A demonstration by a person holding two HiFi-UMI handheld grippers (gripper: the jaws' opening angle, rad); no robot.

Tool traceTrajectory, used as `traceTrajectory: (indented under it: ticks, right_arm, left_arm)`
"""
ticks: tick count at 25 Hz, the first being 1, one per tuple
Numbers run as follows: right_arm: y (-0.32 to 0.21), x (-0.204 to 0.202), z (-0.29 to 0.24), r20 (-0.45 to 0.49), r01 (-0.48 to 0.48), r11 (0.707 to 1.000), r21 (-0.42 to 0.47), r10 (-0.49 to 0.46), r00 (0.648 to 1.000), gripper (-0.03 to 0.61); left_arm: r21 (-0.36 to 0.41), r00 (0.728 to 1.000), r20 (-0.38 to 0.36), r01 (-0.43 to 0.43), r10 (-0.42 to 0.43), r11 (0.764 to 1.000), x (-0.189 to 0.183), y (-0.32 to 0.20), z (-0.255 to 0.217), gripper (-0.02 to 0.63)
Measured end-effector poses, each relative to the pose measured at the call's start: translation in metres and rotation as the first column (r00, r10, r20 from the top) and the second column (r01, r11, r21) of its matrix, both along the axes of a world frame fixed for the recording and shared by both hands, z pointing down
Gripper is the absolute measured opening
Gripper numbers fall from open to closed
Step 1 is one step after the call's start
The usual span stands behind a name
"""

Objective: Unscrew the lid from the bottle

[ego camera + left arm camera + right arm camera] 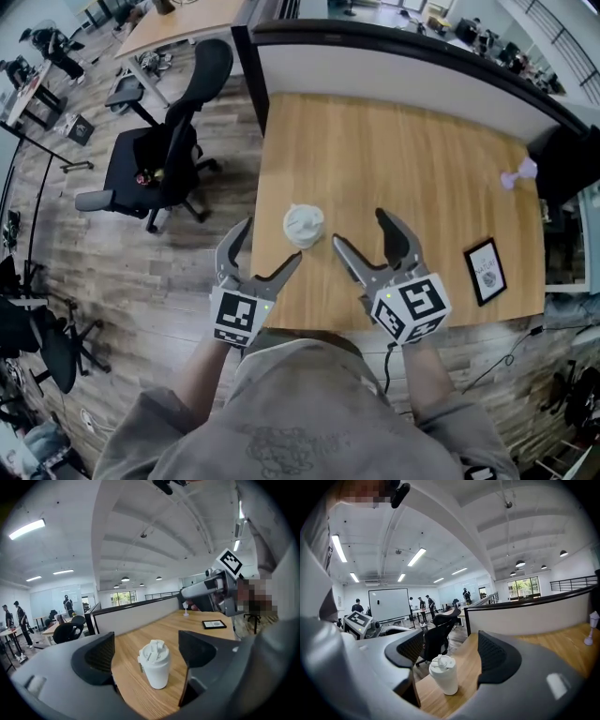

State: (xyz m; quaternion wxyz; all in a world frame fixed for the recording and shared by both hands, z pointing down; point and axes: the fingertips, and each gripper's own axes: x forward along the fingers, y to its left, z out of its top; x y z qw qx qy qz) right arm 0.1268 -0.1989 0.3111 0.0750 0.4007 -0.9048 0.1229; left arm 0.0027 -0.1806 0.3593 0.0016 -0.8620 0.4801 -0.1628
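Observation:
A white bottle [304,226] with a white screw lid [304,219] stands upright on the wooden table [412,169], near its front left corner. My left gripper [270,244] is open just left of and nearer than the bottle, not touching it. My right gripper [360,230] is open to the bottle's right, also apart from it. In the left gripper view the bottle [154,665] stands a little beyond the open jaws of that gripper [146,640]. The right gripper view shows the bottle [444,676] ahead of its own open gripper [451,654], slightly left of centre.
A black-framed picture [486,272] lies flat near the table's right front edge. A small lilac object [518,173] stands at the far right. A white partition [403,66] closes the table's back. A black office chair [164,141] stands on the floor to the left.

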Motion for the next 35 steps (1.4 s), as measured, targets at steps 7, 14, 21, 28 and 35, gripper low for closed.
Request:
traceTrajectory:
  ticks: [7, 14, 21, 28, 35]
  right_arm:
    - [-0.013, -0.022, 0.034, -0.01, 0.027, 0.999, -0.04, -0.028, 1.0, 0.356]
    - [-0.017, -0.044, 0.069, 0.001, 0.061, 0.997, -0.047, -0.061, 0.998, 0.356]
    - [-0.021, -0.065, 0.106, -0.02, 0.115, 0.993, -0.011, -0.115, 0.993, 0.356]
    - [-0.028, -0.088, 0.129, 0.012, 0.15, 0.988, 0.026, -0.15, 0.989, 0.387]
    - [-0.034, -0.101, 0.148, -0.01, 0.145, 0.988, 0.05, -0.145, 0.989, 0.459]
  left_arm:
    - [-0.052, 0.999, 0.014, -0.051, 0.052, 0.997, 0.003, -0.017, 0.066, 0.428]
    - [-0.105, 0.991, 0.023, -0.129, 0.132, 0.986, 0.013, -0.03, 0.136, 0.431]
    - [-0.114, 0.978, -0.006, -0.21, 0.211, 0.971, 0.031, -0.042, 0.198, 0.431]
    - [-0.13, 0.955, -0.032, -0.297, 0.296, 0.946, 0.046, -0.048, 0.237, 0.43]
    - [-0.114, 0.945, -0.009, -0.325, 0.327, 0.939, 0.05, -0.055, 0.249, 0.367]
